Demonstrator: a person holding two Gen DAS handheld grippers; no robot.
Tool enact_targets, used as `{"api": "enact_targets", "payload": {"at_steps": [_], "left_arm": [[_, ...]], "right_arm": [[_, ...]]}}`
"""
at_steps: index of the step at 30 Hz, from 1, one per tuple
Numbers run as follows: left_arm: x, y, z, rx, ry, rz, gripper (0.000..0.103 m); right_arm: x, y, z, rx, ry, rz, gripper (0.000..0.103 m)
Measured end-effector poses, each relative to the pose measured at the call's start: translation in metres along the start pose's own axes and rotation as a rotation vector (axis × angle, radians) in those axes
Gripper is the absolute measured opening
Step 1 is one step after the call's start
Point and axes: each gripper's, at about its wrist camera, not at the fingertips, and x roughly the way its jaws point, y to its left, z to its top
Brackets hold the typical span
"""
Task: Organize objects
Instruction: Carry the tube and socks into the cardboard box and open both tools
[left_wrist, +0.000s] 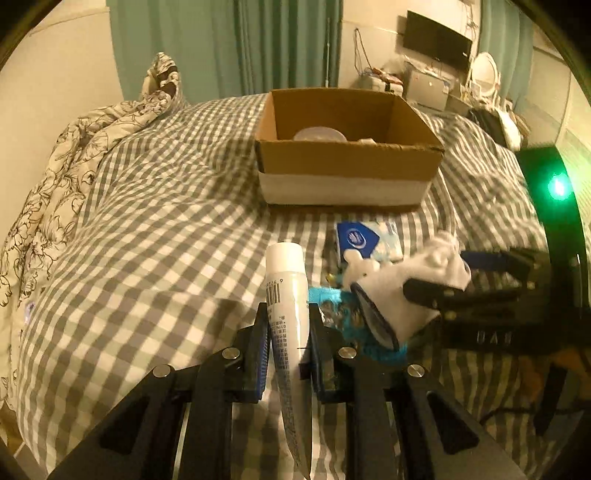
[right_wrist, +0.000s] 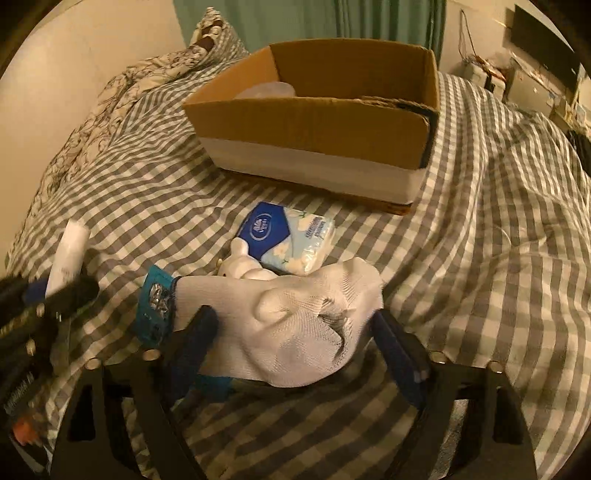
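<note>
My left gripper (left_wrist: 287, 314) is shut on a white tube (left_wrist: 286, 280) with a barcode, cap pointing forward, held above the checked bed; the tube also shows in the right wrist view (right_wrist: 68, 254). My right gripper (right_wrist: 291, 325) is shut on a white knit glove (right_wrist: 295, 325), which also shows in the left wrist view (left_wrist: 410, 280). An open cardboard box (left_wrist: 347, 158) stands ahead on the bed, with a clear lid-like item (left_wrist: 319, 133) inside. A blue tissue pack (right_wrist: 288, 240), a small white figure (right_wrist: 243, 266) and a teal packet (right_wrist: 155, 306) lie between the grippers and the box (right_wrist: 314, 122).
A grey-and-white checked bedspread (left_wrist: 166, 221) covers the bed. A floral quilt (left_wrist: 74, 147) is bunched at the left. Green curtains (left_wrist: 229, 44) hang behind. A desk with a monitor (left_wrist: 436, 44) and clutter stands at the far right.
</note>
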Motion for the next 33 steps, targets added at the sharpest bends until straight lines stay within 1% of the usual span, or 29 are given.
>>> {"api": "enact_targets", "payload": {"at_steps": [1,2,3,4,6,10,13,15,18,20,25,31,33], "left_arm": [[-0.001,0.002,0.0,-0.006,-0.003,-0.001,0.018],[-0.002,0.003,0.001,-0.009,-0.007,-0.001,0.018],[-0.003,0.004,0.002,-0.009,-0.013,-0.002,0.018],[-0.004,0.005,0.002,-0.008,-0.019,-0.002,0.018],[-0.008,0.006,0.006,-0.008,-0.03,-0.006,0.018],[-0.013,0.007,0.018,0.004,-0.06,-0.005,0.018],[-0.015,0.009,0.033,0.01,-0.081,-0.016,0.018],[-0.014,0.009,0.049,0.015,-0.1,-0.028,0.018],[-0.014,0.006,0.072,0.039,-0.14,-0.011,0.018],[-0.012,0.004,0.093,0.046,-0.164,-0.013,0.018],[0.001,0.001,0.142,0.059,-0.212,-0.005,0.018],[0.024,-0.009,0.196,0.091,-0.256,0.008,0.018],[0.034,-0.011,0.207,0.095,-0.256,0.004,0.018]], "right_arm": [[-0.002,0.001,-0.001,-0.006,-0.007,-0.003,0.073],[-0.005,0.001,-0.002,-0.01,-0.019,-0.012,0.06],[-0.008,0.002,-0.002,-0.012,-0.028,-0.014,0.054],[-0.011,0.002,-0.003,-0.013,-0.039,-0.012,0.05],[-0.02,0.004,-0.004,-0.026,-0.067,-0.022,0.038],[-0.051,0.006,-0.001,-0.044,-0.147,-0.031,0.034],[-0.08,0.007,0.01,-0.075,-0.218,-0.056,0.034],[-0.099,0.005,0.024,-0.088,-0.262,-0.063,0.034],[-0.12,0.002,0.048,-0.102,-0.317,-0.082,0.034],[-0.131,-0.002,0.067,-0.106,-0.355,-0.095,0.034],[-0.142,-0.011,0.11,-0.109,-0.425,-0.126,0.034],[-0.132,-0.021,0.153,-0.104,-0.457,-0.143,0.034],[-0.124,-0.025,0.168,-0.099,-0.463,-0.146,0.034]]}}
